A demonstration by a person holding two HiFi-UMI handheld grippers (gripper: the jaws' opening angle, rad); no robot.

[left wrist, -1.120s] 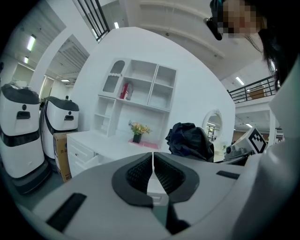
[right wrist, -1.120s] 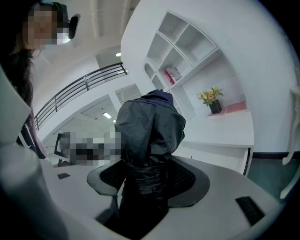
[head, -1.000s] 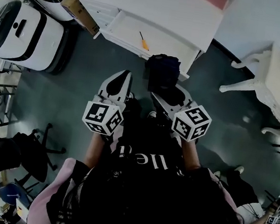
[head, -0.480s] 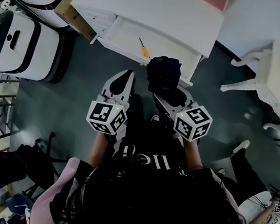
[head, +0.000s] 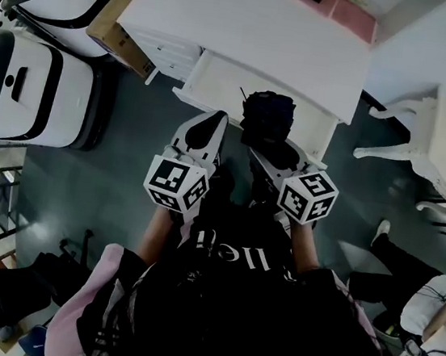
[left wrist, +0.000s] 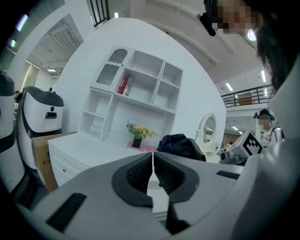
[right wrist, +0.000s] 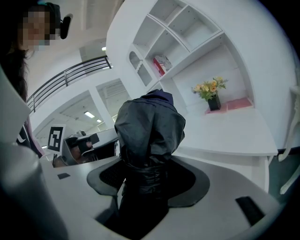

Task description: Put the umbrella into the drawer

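A folded black umbrella stands up out of my right gripper, which is shut on its lower part. It hangs over the front edge of the open white drawer of the white desk. My left gripper is shut with nothing between its jaws, just left of the umbrella and near the drawer's front.
White and black machines and a cardboard box stand left of the desk. A white chair is at the right. The desk carries a flower pot on a pink mat below white shelves. Another person sits at lower right.
Both grippers and the umbrella have come closer to the desk; the umbrella now overlaps the open drawer's front. The orange screwdriver in the drawer is now mostly hidden behind the umbrella.
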